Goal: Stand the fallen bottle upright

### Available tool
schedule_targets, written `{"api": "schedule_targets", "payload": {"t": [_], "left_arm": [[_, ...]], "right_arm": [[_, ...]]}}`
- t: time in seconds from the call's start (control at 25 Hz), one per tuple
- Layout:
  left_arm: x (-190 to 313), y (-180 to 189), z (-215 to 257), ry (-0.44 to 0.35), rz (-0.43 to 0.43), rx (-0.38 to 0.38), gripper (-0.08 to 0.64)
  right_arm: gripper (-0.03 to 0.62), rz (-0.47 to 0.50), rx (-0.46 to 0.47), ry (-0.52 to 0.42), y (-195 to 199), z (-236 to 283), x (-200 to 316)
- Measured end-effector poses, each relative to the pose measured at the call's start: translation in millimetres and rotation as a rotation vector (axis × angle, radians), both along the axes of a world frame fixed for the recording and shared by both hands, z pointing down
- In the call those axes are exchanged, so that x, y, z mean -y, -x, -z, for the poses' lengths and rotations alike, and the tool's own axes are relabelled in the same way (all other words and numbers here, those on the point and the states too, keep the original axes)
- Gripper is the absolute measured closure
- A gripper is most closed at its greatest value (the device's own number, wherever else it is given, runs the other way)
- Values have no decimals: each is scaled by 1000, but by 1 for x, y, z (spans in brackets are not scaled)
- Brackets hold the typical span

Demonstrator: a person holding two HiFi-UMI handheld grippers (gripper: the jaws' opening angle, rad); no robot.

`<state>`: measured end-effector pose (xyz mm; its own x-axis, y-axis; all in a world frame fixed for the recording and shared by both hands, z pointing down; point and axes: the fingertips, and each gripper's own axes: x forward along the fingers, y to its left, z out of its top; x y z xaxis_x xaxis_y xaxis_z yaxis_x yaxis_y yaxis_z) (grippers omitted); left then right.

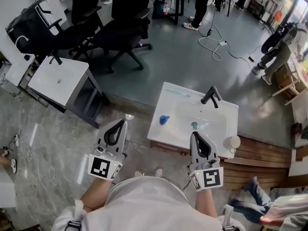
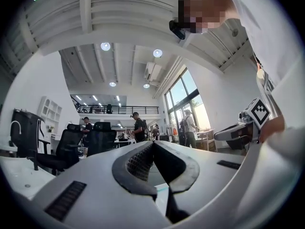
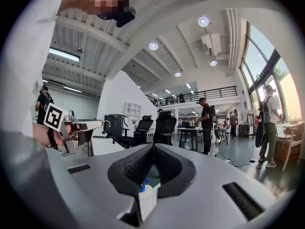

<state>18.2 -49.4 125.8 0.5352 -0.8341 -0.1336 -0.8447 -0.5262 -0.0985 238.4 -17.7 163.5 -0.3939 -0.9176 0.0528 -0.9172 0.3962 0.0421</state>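
Observation:
A small bottle with a blue cap (image 1: pixel 164 120) lies on the white sink counter (image 1: pixel 168 97), left of the basin. In the right gripper view its blue cap and white body (image 3: pixel 144 197) show low through the gap under the jaws. My left gripper (image 1: pixel 126 119) (image 2: pixel 153 144) is held over the floor to the left of the counter, jaws shut and empty. My right gripper (image 1: pixel 193 134) (image 3: pixel 153 146) hovers at the counter's near edge, right of the bottle, shut with nothing in it. Each gripper view shows the other gripper at its side.
A black faucet (image 1: pixel 211 96) stands behind the basin, and a white round cup (image 1: pixel 233 142) sits at the counter's right corner. A second white stand (image 1: pixel 60 78) is to the left, black office chairs (image 1: pixel 120 32) behind it. Wooden planks (image 1: pixel 255 158) lie on the right. People stand far back.

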Motion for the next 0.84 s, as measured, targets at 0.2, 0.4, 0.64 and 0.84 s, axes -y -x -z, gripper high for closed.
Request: {"api": "schedule_targets", "payload": {"t": [0.2,0.4,0.64,0.84], "left_arm": [[-5,4,4,-3,1,1,543],[-12,-2,6,0,-22,-1,542],[-17,-8,4,9,-45,-9,541],[-21,-12,0,6,-59,-14,542]], "right_arm": [[551,18,-2,-19,11,10,-2],[552,-4,-9,2,5,7,-15],[552,-41,-16,18,-5,5,-29],[552,-50,-18,19,-6,2,-35]]}}
